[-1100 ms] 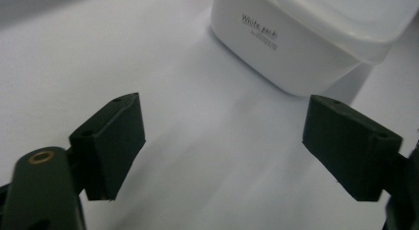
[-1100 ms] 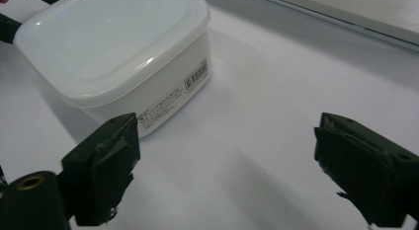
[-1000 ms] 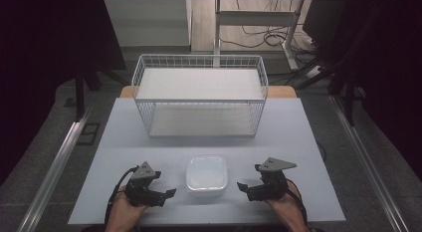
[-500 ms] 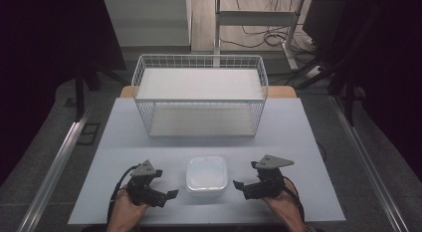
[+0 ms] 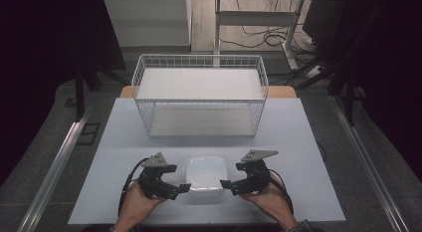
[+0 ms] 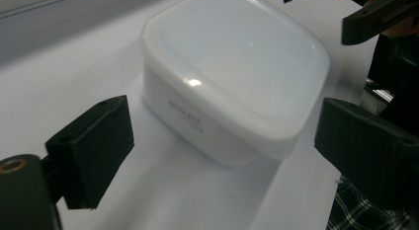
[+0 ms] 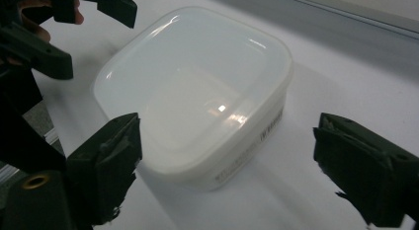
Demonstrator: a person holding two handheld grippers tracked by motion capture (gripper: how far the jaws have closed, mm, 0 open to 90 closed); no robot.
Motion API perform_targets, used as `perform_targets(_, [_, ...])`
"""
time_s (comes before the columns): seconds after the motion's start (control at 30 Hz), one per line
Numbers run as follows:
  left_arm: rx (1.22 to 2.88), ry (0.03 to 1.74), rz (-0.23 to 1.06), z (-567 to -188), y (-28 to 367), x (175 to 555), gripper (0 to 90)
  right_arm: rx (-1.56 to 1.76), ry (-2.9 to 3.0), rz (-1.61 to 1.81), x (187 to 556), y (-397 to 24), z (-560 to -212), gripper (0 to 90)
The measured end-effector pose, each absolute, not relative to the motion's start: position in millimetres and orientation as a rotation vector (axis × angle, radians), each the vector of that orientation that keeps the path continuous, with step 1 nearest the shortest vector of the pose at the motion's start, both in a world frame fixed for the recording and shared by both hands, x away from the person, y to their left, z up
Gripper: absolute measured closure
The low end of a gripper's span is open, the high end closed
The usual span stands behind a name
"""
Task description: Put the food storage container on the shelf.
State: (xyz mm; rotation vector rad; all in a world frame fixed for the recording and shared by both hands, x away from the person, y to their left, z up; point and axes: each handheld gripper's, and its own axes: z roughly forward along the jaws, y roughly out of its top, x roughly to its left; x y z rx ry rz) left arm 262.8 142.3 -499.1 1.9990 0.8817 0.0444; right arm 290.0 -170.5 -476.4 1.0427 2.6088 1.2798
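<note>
A white wire basket (image 5: 200,95) stands at the far end of the pale table (image 5: 308,142).

You look down from above and forward over the table (image 5: 308,142), each gripper camera close and low, all sharing the white container (image 5: 205,173).

White container (image 5: 205,178), white wire basket (image 5: 199,95), black fingers (image 6: 94,146), checked sleeve (image 6: 368,212).

Small print on the white container's (image 6: 232,87) side wall is too blurred to read.
</note>
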Motion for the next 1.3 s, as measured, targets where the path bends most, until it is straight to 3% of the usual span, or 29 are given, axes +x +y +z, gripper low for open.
perform_targets(0.33, [2.004, 0.918, -0.002, -509, 128, 287, 12.9, 1.098, 2.671, 1.224, 308, -151, -488, 16.7])
perform_targets(0.63, [1.976, 0.993, -0.118, -509, 128, 282, 22.2, 1.197, 2.726, 1.257, 305, -156, -486, 34.2])
perform_targets(0.7, [1.961, 1.041, -0.154, -507, 131, 279, 27.7, 1.223, 2.709, 1.256, 301, -159, -483, 42.6])
perform_targets(0.8, [1.952, 1.043, -0.157, -503, 136, 273, 46.9, 1.273, 2.685, 1.271, 296, -166, -480, 53.8])
perform_targets(0.83, [1.945, 1.041, -0.153, -502, 138, 270, 46.9, 1.273, 2.685, 1.271, 296, -166, -480, 53.8])
perform_targets(0.87, [1.928, 1.038, -0.146, -499, 142, 264, 58.2, 1.329, 2.671, 1.315, 293, -173, -479, 61.0])
perform_targets(1.07, [1.884, 1.055, -0.143, -498, 145, 259, 68.5, 1.404, 2.636, 1.354, 286, -177, -478, 68.3])
perform_targets(1.17, [1.81, 1.062, -0.152, -500, 150, 258, 76.5, 1.417, 2.577, 1.393, 283, -181, -475, 77.0])
perform_targets(1.3, [1.786, 1.067, -0.15, -501, 150, 258, 79.8, 1.392, 2.524, 1.395, 280, -181, -476, 78.3])
